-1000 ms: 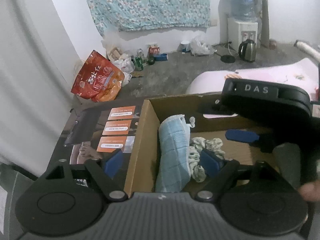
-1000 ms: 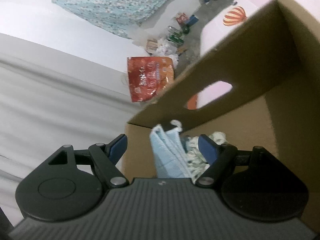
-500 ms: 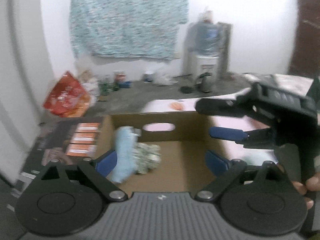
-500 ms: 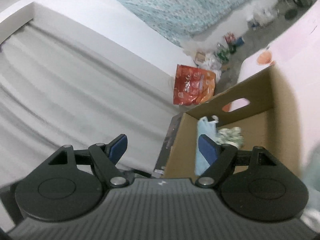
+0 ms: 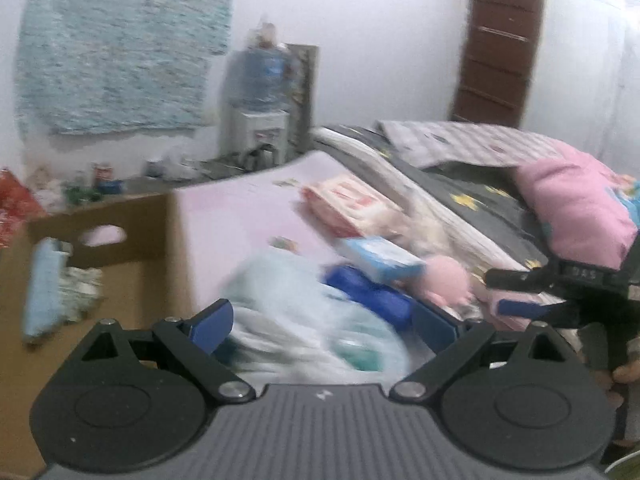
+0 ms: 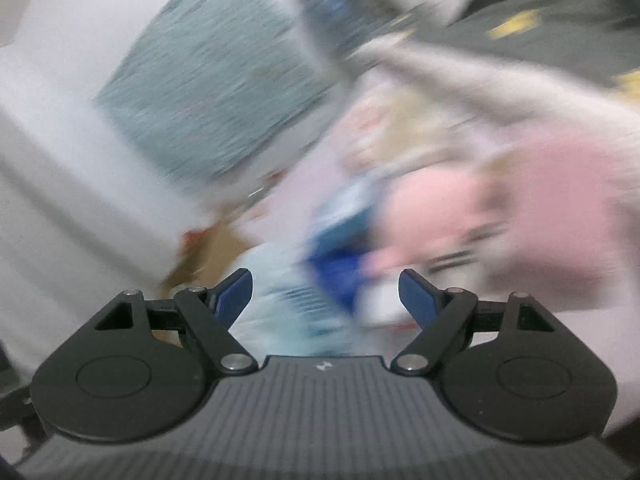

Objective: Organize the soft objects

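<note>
Two soft items sit in the cardboard box (image 5: 100,216) at left: light-blue folded towel (image 5: 40,288), patterned cloth (image 5: 80,288). Left gripper (image 5: 320,320) wide, empty; right gripper (image 6: 326,292) opening, empty. Pale plastic bag (image 5: 304,312), pink plush (image 5: 448,276) remain on the bed, right.

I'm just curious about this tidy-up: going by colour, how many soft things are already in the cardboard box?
Light blue: 1, the folded towel.
White-and-green patterned: 1, the crumpled cloth.
Total: 2 in the cardboard box.
</note>
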